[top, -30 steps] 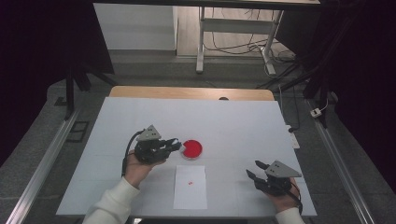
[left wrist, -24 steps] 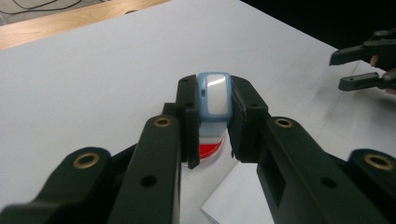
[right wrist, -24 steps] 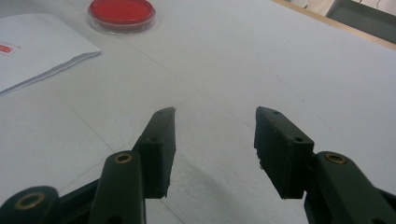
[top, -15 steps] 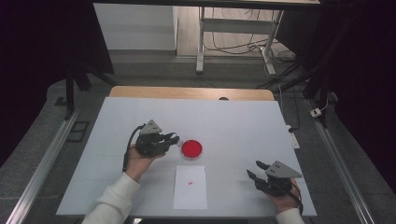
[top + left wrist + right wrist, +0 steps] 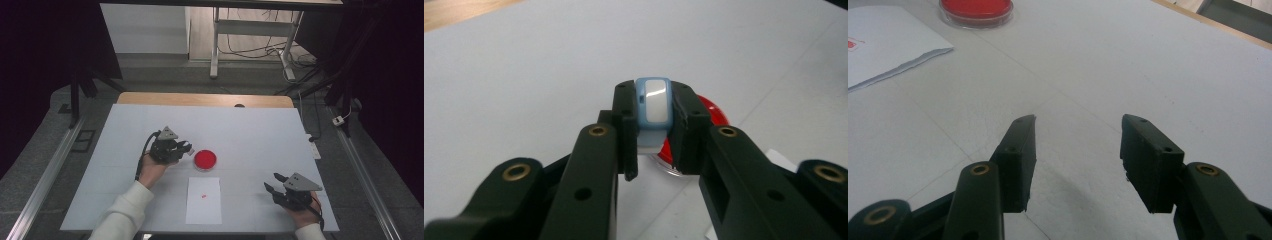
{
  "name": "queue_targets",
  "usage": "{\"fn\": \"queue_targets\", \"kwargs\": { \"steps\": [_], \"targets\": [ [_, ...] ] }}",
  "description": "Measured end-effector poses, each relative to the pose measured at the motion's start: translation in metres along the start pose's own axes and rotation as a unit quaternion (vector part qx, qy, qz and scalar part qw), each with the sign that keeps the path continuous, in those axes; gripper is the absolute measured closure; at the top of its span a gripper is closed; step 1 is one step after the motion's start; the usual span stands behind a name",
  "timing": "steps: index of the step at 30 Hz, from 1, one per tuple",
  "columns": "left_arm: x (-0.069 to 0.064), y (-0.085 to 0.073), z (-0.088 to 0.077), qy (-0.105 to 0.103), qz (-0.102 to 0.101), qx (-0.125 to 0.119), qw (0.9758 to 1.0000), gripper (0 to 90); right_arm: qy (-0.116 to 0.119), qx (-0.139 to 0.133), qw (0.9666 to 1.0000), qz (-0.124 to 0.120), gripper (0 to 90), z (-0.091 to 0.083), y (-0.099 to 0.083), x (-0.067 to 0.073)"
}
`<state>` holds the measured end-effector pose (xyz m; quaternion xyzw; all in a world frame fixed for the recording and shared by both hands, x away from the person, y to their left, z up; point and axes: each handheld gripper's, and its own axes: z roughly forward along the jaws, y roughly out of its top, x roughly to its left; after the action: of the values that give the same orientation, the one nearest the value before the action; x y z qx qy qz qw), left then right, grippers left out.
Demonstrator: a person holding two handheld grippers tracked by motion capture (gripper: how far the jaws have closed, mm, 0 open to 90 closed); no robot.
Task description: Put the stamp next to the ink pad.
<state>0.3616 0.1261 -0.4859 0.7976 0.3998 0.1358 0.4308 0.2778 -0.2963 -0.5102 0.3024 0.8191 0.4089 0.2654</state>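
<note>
- Left of centre in the high view, left gripper [image 5: 186,148] has its jaws clamped on a small blue-and-white stamp [image 5: 652,100], just beside the red ink pad [image 5: 205,159].
- Below the pad, white paper sheet [image 5: 204,200] lies near the table's [image 5: 250,130] front edge.
- Lower right, right gripper [image 5: 273,183] rests with jaws apart, nothing between them.
- Upper half of the table is bare, wide room to move.

White table top [image 5: 260,130] with wooden far edge [image 5: 205,99], grey floor [image 5: 45,150] around it, metal rails [image 5: 42,180] on both sides, white metal frame legs [image 5: 216,45] and loose cables [image 5: 250,50] behind, dark surroundings left and right.
</note>
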Motion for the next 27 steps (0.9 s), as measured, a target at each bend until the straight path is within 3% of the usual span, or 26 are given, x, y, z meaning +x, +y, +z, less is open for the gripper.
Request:
{"fn": "queue_targets", "kwargs": {
  "steps": [13,27],
  "targets": [
    [0.011,0.002,0.018,0.022,0.002,0.038,0.9990,74.5,0.001,0.002,1.0000,0.000,48.0,0.001,-0.001,0.000],
    [0.015,0.000,0.032,0.020,0.003,0.063,0.9978,73.9,-0.001,0.000,1.0000,0.002,47.9,0.000,-0.001,-0.001]
  ]
}}
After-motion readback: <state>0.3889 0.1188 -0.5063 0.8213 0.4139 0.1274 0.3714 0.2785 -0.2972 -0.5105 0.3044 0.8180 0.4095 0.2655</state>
